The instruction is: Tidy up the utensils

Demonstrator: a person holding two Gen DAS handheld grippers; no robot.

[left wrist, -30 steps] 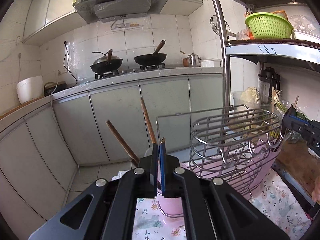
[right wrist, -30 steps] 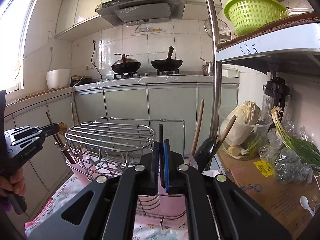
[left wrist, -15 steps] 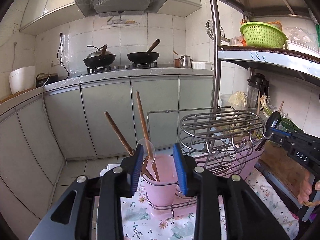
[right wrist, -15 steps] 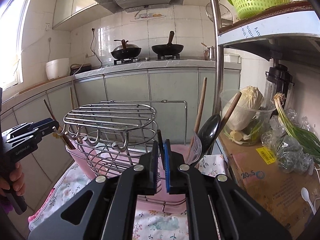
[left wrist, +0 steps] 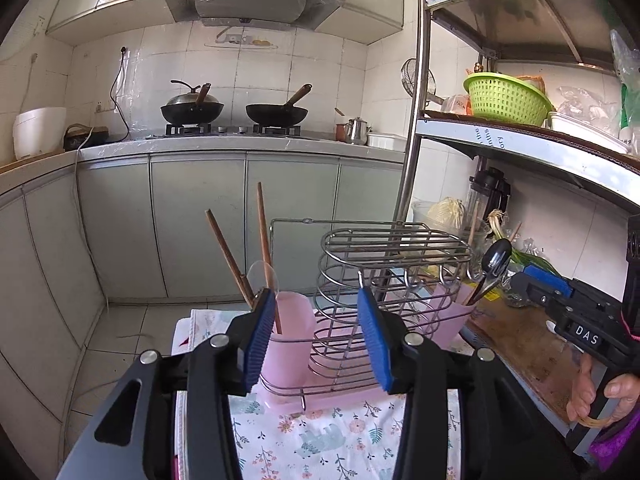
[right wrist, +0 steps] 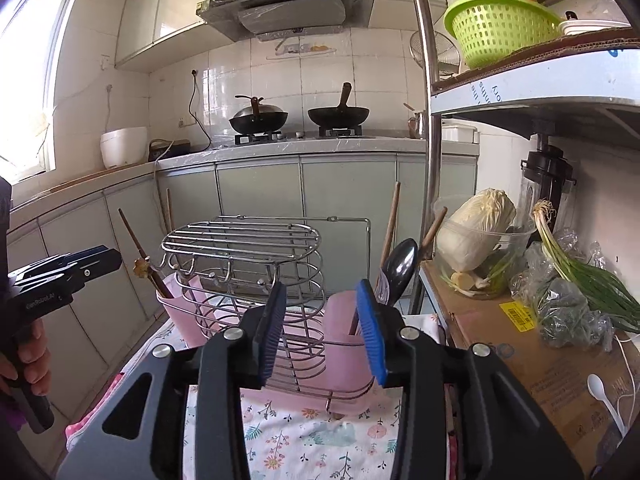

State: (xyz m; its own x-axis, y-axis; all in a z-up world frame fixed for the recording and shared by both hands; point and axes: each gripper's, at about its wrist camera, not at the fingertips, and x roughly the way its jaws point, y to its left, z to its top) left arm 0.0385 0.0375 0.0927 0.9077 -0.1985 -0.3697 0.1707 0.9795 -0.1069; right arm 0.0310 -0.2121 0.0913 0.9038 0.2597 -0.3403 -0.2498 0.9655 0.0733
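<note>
Both tools were pinched together a sec ago w/ a thin utensil handle between the pads; now left tool [left wrist: 316, 338] & right tool [right wrist: 322, 330] have just been opening — jaws spread, nothing between them, ribbed blue pads bare.

Wire rack [left wrist: 394, 276] is chromed steel rod, oval rings stacked, flat slatted top, small hooks under the rim; it sits on a pink plastic tray [right wrist: 280, 394] over a floral cloth [left wrist: 320, 436].

Left pink cup [left wrist: 294, 334] — smooth translucent plastic — holds two brown wooden sticks [left wrist: 264, 236] leaning up and a clear plastic spoon [left wrist: 260, 276]. Right pink cup [right wrist: 346, 334] holds a shiny dark metal spoon [right wrist: 398, 266], bowl up, plus wooden handles [right wrist: 391, 220].

Left cup stands just ahead of the left tool, behind its left pad, apart from it. Right cup lies just ahead of the right tool, between its pads in view, not touched.

Beside the rack: clear tub [right wrist: 484, 252] w/ a cabbage, cardboard box [right wrist: 532, 356], white plastic spoon [right wrist: 602, 394] on it. Green slotted basket [right wrist: 500, 28] on the shelf above.
</note>
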